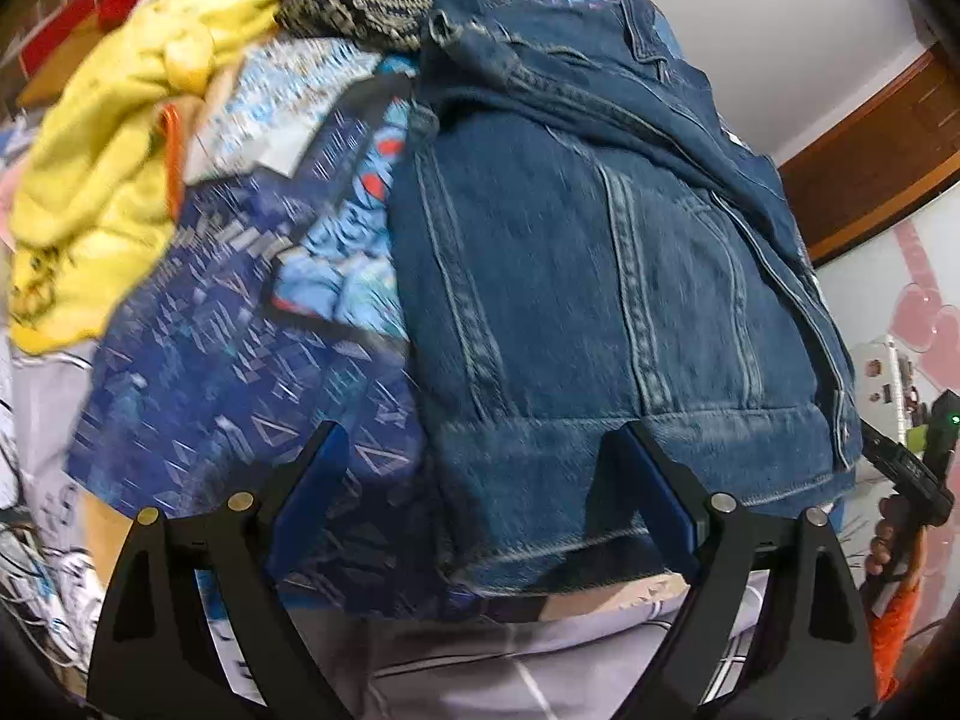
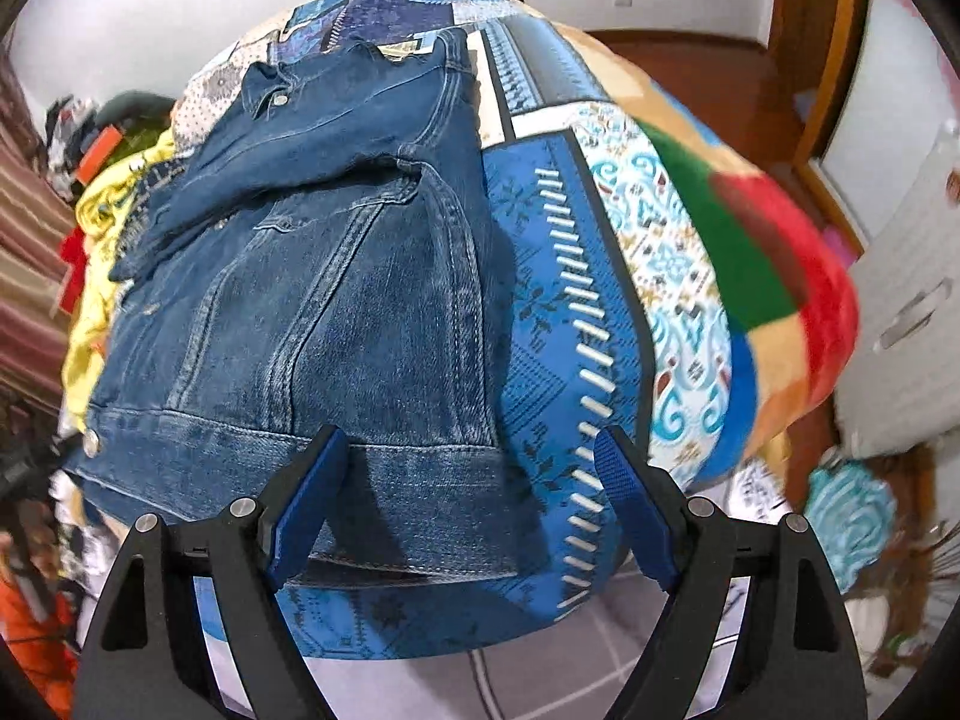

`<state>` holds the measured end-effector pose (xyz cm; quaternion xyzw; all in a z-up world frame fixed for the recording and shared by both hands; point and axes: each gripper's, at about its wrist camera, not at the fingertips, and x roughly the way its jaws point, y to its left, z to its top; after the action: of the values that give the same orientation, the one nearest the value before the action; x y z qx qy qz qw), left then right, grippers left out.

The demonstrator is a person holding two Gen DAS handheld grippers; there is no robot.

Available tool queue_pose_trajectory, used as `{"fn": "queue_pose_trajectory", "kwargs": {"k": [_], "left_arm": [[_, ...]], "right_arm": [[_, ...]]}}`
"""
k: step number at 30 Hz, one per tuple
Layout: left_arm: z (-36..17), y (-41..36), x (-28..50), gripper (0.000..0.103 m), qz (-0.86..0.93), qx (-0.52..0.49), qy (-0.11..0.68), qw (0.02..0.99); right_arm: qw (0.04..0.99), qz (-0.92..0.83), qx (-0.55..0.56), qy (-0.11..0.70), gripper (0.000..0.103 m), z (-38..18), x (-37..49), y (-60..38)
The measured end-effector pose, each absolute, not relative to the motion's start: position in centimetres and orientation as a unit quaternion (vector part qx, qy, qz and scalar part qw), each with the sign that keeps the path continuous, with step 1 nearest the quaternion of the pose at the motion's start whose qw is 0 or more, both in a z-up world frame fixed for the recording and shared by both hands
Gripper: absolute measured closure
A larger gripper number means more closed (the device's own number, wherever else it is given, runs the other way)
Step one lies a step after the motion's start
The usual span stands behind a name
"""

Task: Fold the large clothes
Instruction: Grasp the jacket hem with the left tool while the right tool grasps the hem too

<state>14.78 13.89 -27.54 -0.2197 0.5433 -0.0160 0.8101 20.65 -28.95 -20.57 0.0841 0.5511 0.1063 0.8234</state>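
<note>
**Denim jacket laid out, both grippers clear of it**

Lying flat on the patterned blue bedspread (image 2: 540, 312), the denim jacket (image 1: 600, 300) has its hem band nearest both tools. The left gripper (image 1: 480, 504) and the right gripper (image 2: 474, 504) each stand wide open, holding nothing. Judged heavy, stiff at the seams, not slippery; the doubled hem band offers the firmest hold. The left view alone shows a yellow garment (image 1: 108, 180) at 10 o'clock; the right view alone shows the jacket's collar at 11 o'clock.
</note>
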Motion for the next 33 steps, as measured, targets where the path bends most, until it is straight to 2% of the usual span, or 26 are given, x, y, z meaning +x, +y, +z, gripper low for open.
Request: {"fn": "queue_pose_trajectory", "kwargs": {"k": [3, 4, 5, 10, 13, 14, 15, 19, 20, 33], "left_arm": [[-27.9, 13.4, 14.7, 0.017, -0.027, -0.24, 0.537, 0.808], [-27.8, 13.2, 14.8, 0.02, -0.035, -0.246, 0.534, 0.808], [-27.8, 13.1, 14.8, 0.029, -0.046, -0.251, 0.533, 0.806], [-27.5, 13.2, 14.9, 0.044, -0.061, -0.257, 0.53, 0.806], [-27.1, 13.6, 14.9, 0.056, -0.064, -0.266, 0.523, 0.807], [-26.9, 13.7, 14.9, 0.064, -0.064, -0.266, 0.52, 0.809], [-26.6, 13.7, 14.9, 0.074, -0.059, -0.261, 0.517, 0.813], [-25.5, 13.8, 15.3, 0.08, -0.062, -0.259, 0.507, 0.82], [-25.2, 13.8, 15.5, 0.082, -0.061, -0.256, 0.504, 0.823], [-17.7, 14.5, 20.6, 0.087, -0.085, -0.231, 0.426, 0.871]], "right_arm": [[0.817, 0.117, 0.118, 0.553, 0.021, -20.9, 21.0, -29.4], [0.813, 0.125, 0.132, 0.553, 0.021, -21.1, 21.2, -29.6], [0.809, 0.135, 0.142, 0.553, 0.021, -21.3, 21.4, -29.4], [0.814, 0.151, 0.12, 0.548, 0.022, -21.3, 21.9, -28.2], [0.815, 0.161, 0.124, 0.543, 0.035, -21.3, 22.0, -28.3], [0.814, 0.165, 0.124, 0.542, 0.043, -21.3, 22.0, -28.3], [0.814, 0.168, 0.125, 0.541, 0.057, -21.2, 22.0, -28.4], [0.815, 0.179, 0.121, 0.537, 0.084, -20.9, 22.5, -28.3], [0.816, 0.181, 0.121, 0.536, 0.086, -20.7, 22.6, -28.3], [0.842, 0.239, 0.113, 0.471, 0.092, -14.3, 27.3, -26.4]]}}
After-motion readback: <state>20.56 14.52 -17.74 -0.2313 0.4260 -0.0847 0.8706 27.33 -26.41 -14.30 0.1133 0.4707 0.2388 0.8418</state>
